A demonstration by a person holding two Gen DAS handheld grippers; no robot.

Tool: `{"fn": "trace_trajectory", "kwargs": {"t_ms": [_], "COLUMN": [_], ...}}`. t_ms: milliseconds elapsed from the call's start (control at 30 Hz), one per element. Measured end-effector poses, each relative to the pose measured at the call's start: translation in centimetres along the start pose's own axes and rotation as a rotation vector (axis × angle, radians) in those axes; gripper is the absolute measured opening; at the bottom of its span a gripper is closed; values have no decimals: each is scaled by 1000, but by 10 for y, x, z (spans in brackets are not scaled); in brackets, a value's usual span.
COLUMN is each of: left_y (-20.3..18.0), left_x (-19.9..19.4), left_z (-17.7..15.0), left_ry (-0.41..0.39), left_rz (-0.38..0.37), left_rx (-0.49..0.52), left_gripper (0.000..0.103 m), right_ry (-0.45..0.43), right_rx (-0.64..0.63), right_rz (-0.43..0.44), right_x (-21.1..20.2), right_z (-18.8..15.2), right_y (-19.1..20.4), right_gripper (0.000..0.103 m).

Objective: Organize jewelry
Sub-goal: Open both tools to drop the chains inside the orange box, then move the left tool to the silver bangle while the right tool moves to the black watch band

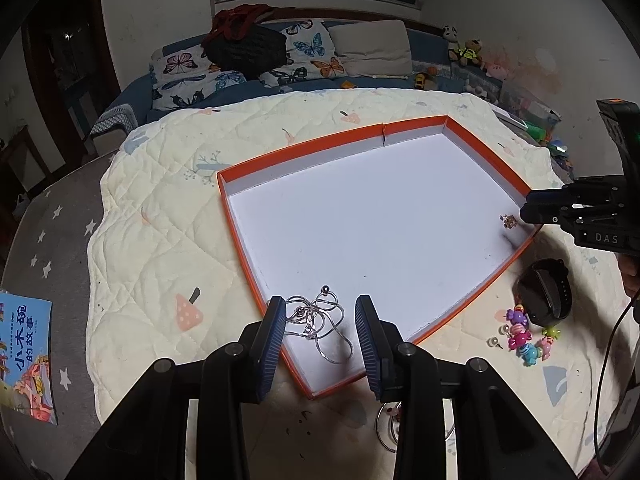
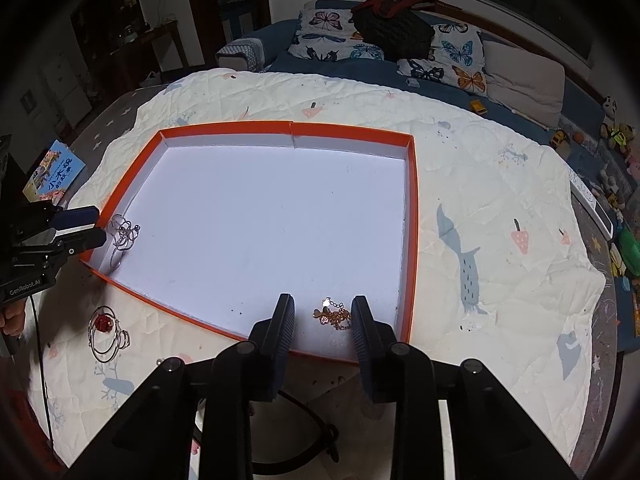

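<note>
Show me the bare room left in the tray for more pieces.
Centre and far half of the orange tray are bare white floor. Taken: near-left corner, silver chain by the left claw; near-right corner, rose-gold bracelet between the right claw fingers.

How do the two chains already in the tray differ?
The silver necklace is a long thin chain in loose, tangled loops; the rose-gold bracelet is shorter and bunched up, with small charms. The necklace lies between the fingers of the open left claw, the bracelet within the open right claw. Both rest on the floor of the orange tray, ungripped.
</note>
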State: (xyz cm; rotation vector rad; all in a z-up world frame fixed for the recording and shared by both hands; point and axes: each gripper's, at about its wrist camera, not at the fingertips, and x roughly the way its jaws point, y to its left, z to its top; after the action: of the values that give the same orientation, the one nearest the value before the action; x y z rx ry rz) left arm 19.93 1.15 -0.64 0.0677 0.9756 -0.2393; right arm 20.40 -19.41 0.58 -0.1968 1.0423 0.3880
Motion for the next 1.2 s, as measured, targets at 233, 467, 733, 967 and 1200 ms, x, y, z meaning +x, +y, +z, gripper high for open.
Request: {"fn": "trace_trajectory", "kwargs": {"t_ms": [233, 467, 733, 967, 1200], "left_y": [-1, 1, -1, -5, -12], "left_x": [-6, -12, -16, -26, -38], "left_z": [-2, -3, -4, -7, -12], "left_ry": [-11, -21, -26, -35, -49], "left_rz": [8, 10, 17, 20, 22], "left_rx": [5, 3, 9, 15, 28], "left_gripper": [40, 40, 40, 40, 40], "right_ry": [-12, -18, -27, -40, -57], "right_rx": [-17, -31, -37, -41, -48], "right_rz": [-5, -14, -18, -21, -29], "right_x": [-6, -12, -19, -27, -38], "right_z": [0, -1, -4, -8, -13], "right_y": [5, 9, 11, 12, 16], "right_gripper": [37, 38, 38, 38, 38]}}
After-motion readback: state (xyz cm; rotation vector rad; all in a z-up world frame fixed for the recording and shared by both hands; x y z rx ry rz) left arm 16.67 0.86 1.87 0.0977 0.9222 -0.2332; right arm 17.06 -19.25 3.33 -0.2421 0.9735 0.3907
